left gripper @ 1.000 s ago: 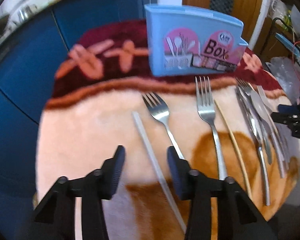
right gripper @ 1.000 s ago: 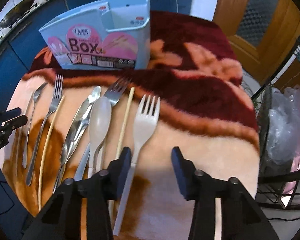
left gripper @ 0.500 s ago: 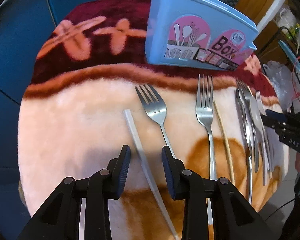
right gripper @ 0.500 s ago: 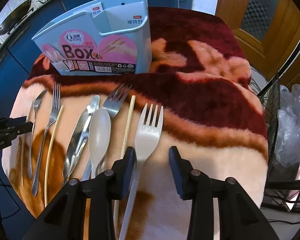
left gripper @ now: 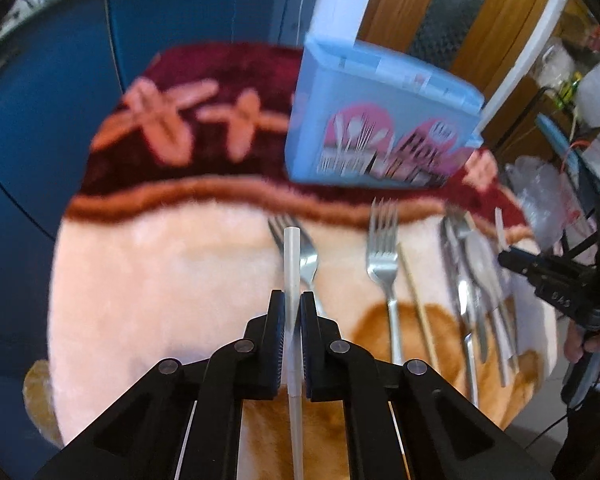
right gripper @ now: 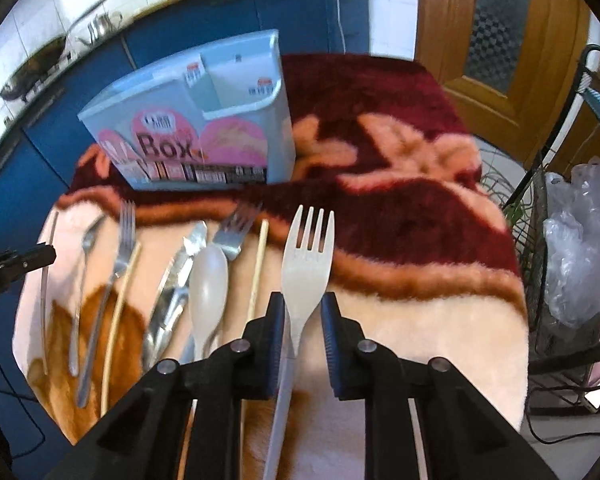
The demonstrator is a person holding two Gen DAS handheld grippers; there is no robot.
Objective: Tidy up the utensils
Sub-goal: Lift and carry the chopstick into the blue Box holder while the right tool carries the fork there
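My left gripper [left gripper: 289, 300] is shut on a white chopstick [left gripper: 291, 264] and holds it lifted above the blanket. My right gripper [right gripper: 301, 304] is shut on a white plastic fork [right gripper: 307, 256], its tines pointing away. The light blue utensil box [left gripper: 380, 128] stands upright on the dark red part of the blanket; it also shows in the right wrist view [right gripper: 204, 120]. Two metal forks [left gripper: 382, 252], a wooden chopstick [left gripper: 418, 312], a white plastic spoon [right gripper: 208, 280] and more metal cutlery [right gripper: 176, 280] lie in a row on the blanket.
A plush blanket [right gripper: 420, 312] covers the table. A blue cabinet [left gripper: 60, 80] runs behind and to the left. A wire rack with plastic bags [right gripper: 572, 248] stands to the right. A wooden door [right gripper: 500, 20] is behind.
Both grippers have closed: the left on the white chopstick, the right on the plastic fork. Both utensils have come up off the blanket and both views have tilted upward.
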